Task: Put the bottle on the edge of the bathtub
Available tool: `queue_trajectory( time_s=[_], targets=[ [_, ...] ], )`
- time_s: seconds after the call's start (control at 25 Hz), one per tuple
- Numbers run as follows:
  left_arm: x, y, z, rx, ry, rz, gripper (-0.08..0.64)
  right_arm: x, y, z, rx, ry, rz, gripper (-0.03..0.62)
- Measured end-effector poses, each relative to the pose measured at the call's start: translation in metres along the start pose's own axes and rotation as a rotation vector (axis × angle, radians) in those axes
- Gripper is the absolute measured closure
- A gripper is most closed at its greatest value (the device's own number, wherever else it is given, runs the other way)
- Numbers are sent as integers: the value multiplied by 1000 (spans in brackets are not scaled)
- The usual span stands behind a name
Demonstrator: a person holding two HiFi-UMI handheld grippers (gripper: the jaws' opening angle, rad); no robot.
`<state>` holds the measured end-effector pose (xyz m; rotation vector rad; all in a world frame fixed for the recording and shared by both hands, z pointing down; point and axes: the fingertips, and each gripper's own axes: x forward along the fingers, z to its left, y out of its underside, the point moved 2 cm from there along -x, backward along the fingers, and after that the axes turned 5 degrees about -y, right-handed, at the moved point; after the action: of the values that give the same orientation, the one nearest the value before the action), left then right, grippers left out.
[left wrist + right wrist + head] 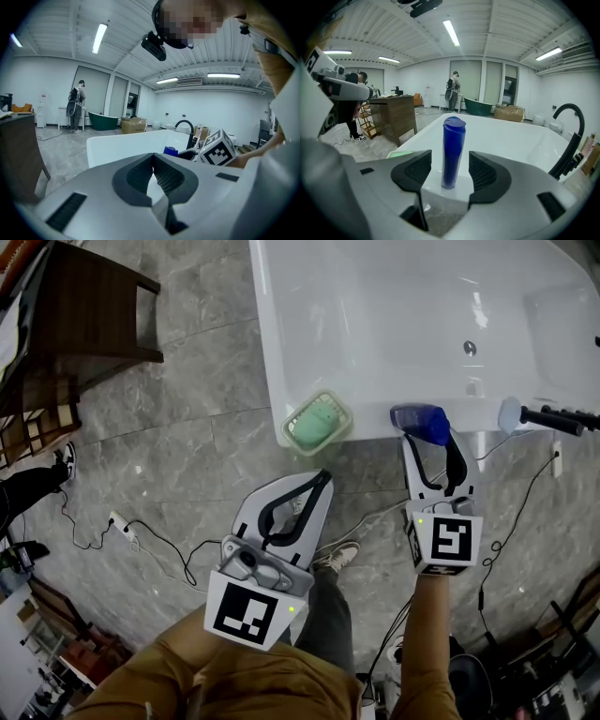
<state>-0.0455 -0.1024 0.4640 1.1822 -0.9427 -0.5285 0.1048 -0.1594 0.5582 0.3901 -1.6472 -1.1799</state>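
Blue bottle point(453, 152) stands on bathtub point(506, 138) edge within the spread right tool point(449, 168).

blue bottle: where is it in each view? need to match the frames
Head view: bottle on the bathtub edge, right of centre.
Left gripper view: bottle top only, just right of centre.
Right gripper view: bottle centre, upright between the parted fingers.
Shared landmark: the white bathtub.
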Motion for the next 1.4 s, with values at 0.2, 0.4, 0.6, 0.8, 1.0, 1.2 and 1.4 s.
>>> queue_trajectory(
  time_s=[0.2, 0.4, 0.6, 0.8, 1.0, 1.2, 1.4],
  targets=[
    [-11, -13, -3, 11, -12, -15, 552, -17, -3, 3, -5, 2, 5, 354],
    [-21, -26, -8, 29, -12, -28, 552, -32, -7, 5, -2, -14, 23, 357],
    [-29, -38, -10, 30, -24, -43, 552, -47, -18, 10, -25, -29, 19, 468],
    [-37, -52, -14, 44, -32, -64, 552, -63, -30, 8, -35, -18, 15, 552],
    [-47, -66, -17, 62, -38, -70, 554, -76, -38, 1, -32, 12, 31, 588],
    [-58, -87, -29, 92, -35, -86, 552, -101, -53, -15, 6, 48, 9, 588],
    [-64, -111, -44, 115, -22, -122, 552, -127, -71, -21, 15, 67, -22, 588]
  ],
)
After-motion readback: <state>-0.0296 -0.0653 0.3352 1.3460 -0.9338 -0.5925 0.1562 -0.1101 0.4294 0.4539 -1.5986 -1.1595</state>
